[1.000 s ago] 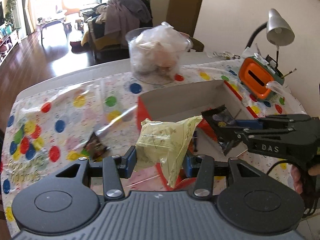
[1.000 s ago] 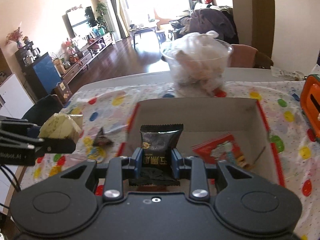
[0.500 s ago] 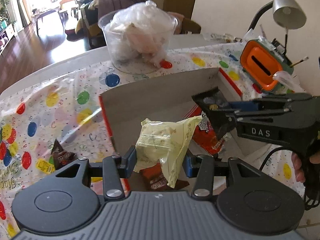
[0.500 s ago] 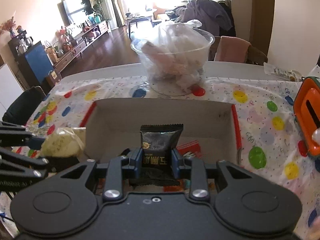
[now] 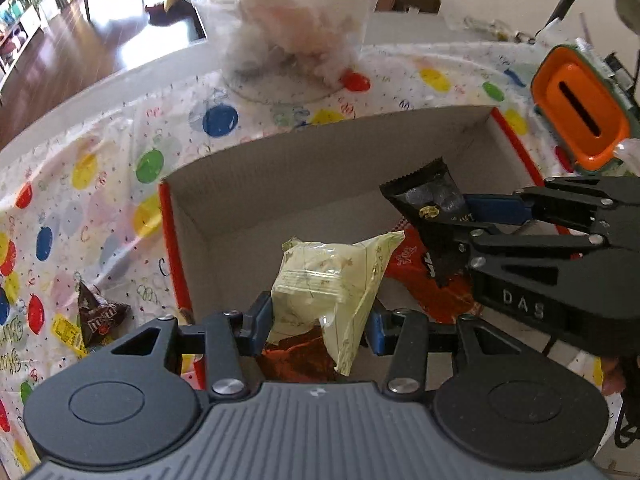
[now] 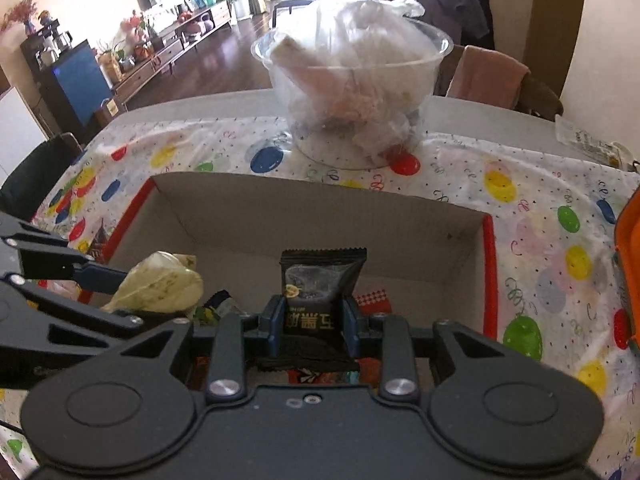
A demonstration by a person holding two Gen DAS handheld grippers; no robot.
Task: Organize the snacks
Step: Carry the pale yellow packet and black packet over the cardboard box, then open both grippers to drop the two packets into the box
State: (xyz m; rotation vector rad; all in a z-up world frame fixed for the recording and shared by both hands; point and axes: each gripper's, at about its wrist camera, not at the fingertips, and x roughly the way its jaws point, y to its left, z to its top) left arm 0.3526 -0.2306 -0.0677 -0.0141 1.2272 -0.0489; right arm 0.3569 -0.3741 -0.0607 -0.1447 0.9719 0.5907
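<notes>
Snacks are held above the cardboard box (image 5: 280, 168): a pale yellow packet (image 5: 332, 276) is clamped in the left gripper (image 5: 320, 326), a black sachet (image 6: 320, 292) in the right gripper (image 6: 314, 324). A collision between the closely converging grippers is judged possible; either packet could be dislodged outside the box.

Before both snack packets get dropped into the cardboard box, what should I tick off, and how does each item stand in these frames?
1. Left gripper shut on the pale yellow packet: ok.
2. Right gripper shut on the black packet: ok.
3. Both packets over the open cardboard box, inside its walls: ok.
4. Free floor in the box under each packet: cannot tell; a red packet and other wrappers already lie there.
5. The two grippers apart from each other: ok, a gap shows between the packets.
6. Snacks left outside the box: not ok; a brown M&M's packet lies on the dotted tablecloth.
</notes>
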